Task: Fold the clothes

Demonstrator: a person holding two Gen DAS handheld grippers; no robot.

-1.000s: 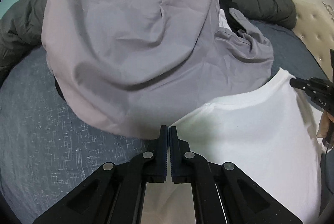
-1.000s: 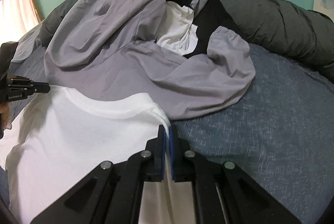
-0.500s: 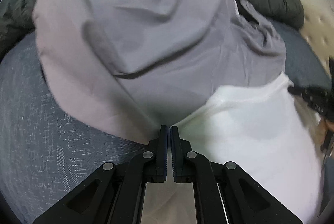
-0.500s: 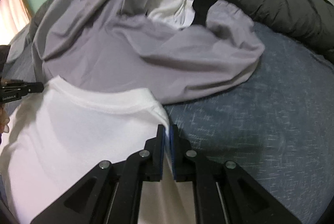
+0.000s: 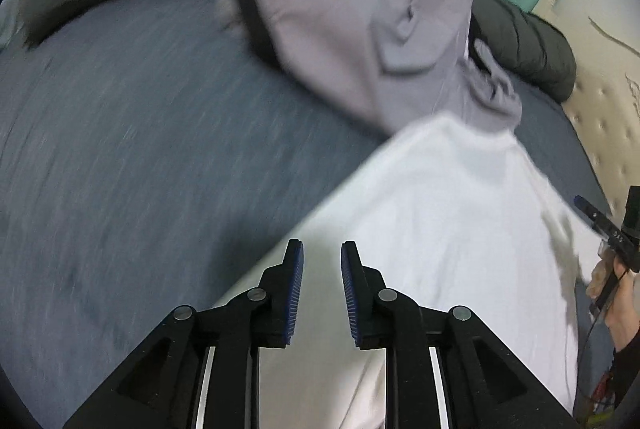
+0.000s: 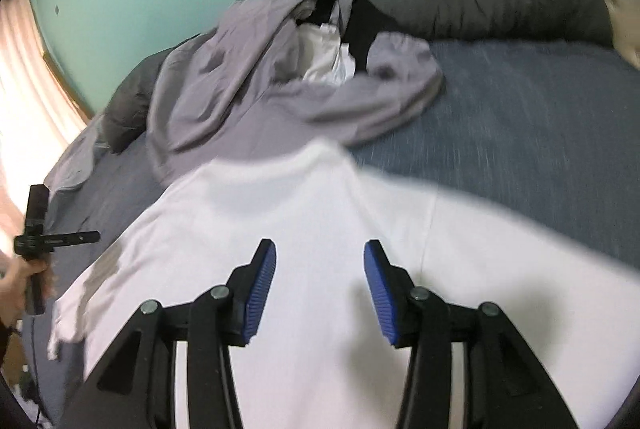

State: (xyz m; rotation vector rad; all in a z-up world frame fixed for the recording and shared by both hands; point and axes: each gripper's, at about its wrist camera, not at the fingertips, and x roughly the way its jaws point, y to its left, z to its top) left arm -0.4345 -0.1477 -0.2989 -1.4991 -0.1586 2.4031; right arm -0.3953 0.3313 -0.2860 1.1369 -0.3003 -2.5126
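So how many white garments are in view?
2: a white tee spread on the bed under both grippers, and a white piece poking from the grey pile behind. More may be buried.

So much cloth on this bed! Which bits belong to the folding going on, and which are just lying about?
Part of the job:
- white T-shirt, spread flat on the bed
- left tool and right tool, both just opened above it, gripping nothing
- grey garment pile, probably waiting its turn

Just lying about:
- dark quilt
- blue bedsheet
- cream headboard
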